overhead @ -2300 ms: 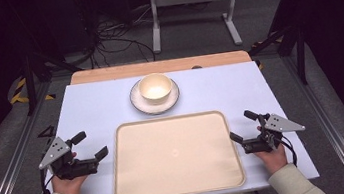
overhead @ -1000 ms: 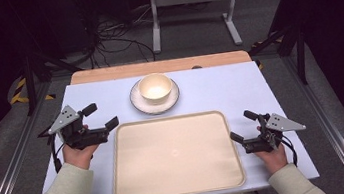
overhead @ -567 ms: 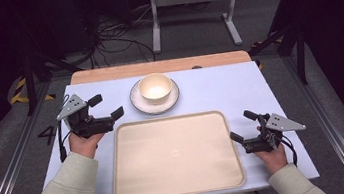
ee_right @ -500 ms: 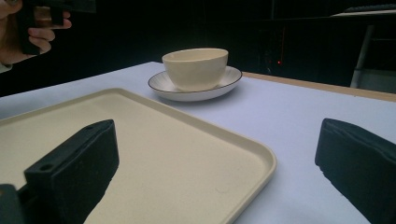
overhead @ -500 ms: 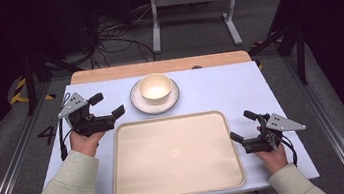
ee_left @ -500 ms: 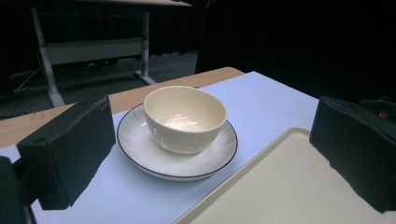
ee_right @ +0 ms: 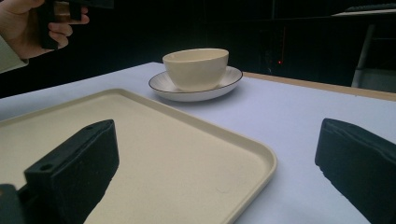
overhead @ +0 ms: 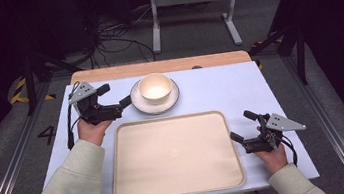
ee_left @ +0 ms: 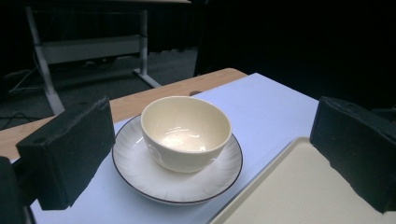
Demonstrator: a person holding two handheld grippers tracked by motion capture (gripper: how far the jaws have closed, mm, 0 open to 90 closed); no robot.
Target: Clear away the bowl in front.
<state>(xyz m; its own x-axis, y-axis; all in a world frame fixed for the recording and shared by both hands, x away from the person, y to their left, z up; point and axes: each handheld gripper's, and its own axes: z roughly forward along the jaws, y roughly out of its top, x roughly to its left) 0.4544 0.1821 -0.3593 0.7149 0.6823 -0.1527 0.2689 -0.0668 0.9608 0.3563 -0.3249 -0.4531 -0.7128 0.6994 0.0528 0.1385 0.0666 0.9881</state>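
A cream bowl [overhead: 155, 88] [ee_left: 186, 130] [ee_right: 195, 67] stands on a white plate [overhead: 142, 103] [ee_left: 140, 172] [ee_right: 231, 80] with a dark rim, at the back middle of the table. A large cream tray [overhead: 175, 157] [ee_left: 299, 196] [ee_right: 154, 154] lies empty in front of it. My left gripper [overhead: 115, 96] [ee_left: 212, 154] is open just left of the plate, jaws pointing at the bowl, nothing between them. My right gripper [overhead: 243, 125] [ee_right: 219, 163] is open at the tray's right edge, holding nothing.
The table top [overhead: 224, 90] is pale blue with a wooden strip [overhead: 156, 67] along its far edge. Beyond it, on the dark floor, are a metal stand [overhead: 193, 3] and cables [overhead: 112, 39]. The person's left hand [ee_right: 28, 21] shows far off in the right gripper view.
My left gripper has moved from the table's left front edge forward and right, up to the plate's left side, still open. The right gripper has stayed put.
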